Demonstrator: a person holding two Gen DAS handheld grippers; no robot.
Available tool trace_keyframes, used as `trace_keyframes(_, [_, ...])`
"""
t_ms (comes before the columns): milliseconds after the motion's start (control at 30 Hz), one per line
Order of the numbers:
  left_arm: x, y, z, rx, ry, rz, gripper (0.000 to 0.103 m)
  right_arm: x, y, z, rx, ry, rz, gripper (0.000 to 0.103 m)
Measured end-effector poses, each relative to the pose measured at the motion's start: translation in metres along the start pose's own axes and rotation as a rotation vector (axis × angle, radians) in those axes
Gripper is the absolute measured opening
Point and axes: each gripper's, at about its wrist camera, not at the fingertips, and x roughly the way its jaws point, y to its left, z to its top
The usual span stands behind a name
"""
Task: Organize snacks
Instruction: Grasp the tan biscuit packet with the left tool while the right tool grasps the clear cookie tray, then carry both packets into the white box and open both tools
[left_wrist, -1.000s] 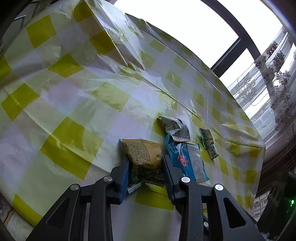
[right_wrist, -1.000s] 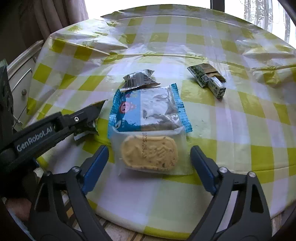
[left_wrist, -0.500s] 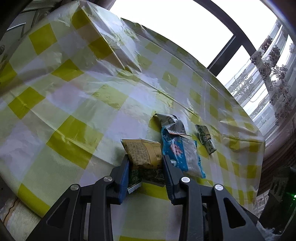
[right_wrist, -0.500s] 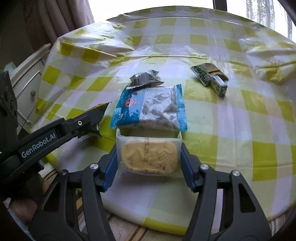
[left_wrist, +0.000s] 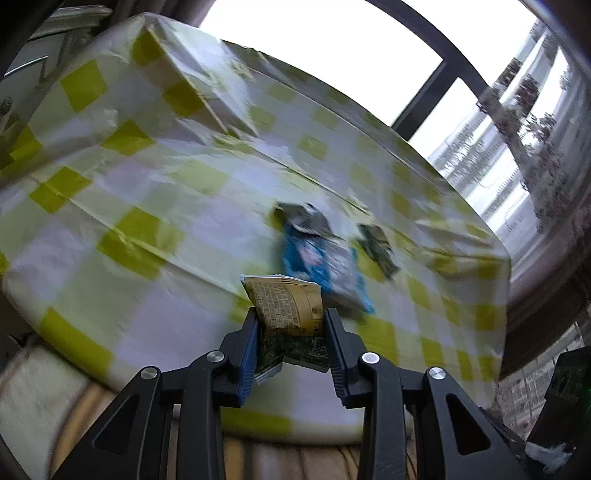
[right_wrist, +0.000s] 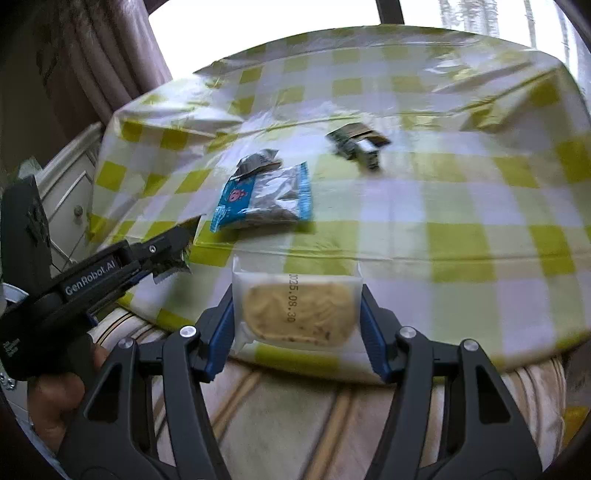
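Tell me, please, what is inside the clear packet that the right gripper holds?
Inside the clear packet, held by the right gripper, lies one pale yellow oval biscuit with dark specks. A printed date crosses the wrapper. The biscuit's underside is hidden.

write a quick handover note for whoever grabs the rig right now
Left hand-held gripper: shut on the yellow packet, held off the table.
Right hand-held gripper: shut on the clear-wrapped biscuit, at the table's near edge.
On the table: blue packet, grey packet touching its far end, small green packs apart to the right.
Done: two snacks picked up.
Left: place both, then sort the other three. No bin or tray in view.
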Motion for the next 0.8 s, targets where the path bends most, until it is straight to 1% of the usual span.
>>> trace_keyframes(100, [-0.006,-0.020,-0.013,0.048,0.013,-0.022,0.035,-0.019,-0.014,-0.007,0.035,-0.022,0.003,0.064])
trace_keyframes(233, [-0.009,-0.044,-0.025,0.088,0.031,-0.052,0.035,-0.048,-0.041,-0.016,0.103,-0.050,0.003,0.064])
trace_keyframes(367, [-0.002,-0.075,-0.038,0.132,0.079,-0.097,0.035,-0.072,-0.064,-0.023,0.141,-0.078,-0.019,0.064])
trace_keyframes(500, [0.001,-0.106,-0.051,0.189,0.114,-0.136,0.035,-0.098,-0.091,-0.032,0.189,-0.115,-0.063,0.064])
trace_keyframes(600, [0.006,-0.129,-0.063,0.221,0.148,-0.172,0.035,-0.114,-0.112,-0.040,0.229,-0.128,-0.103,0.064])
trace_keyframes(800, [0.011,-0.177,-0.086,0.316,0.202,-0.247,0.035,-0.141,-0.159,-0.060,0.332,-0.152,-0.151,0.064])
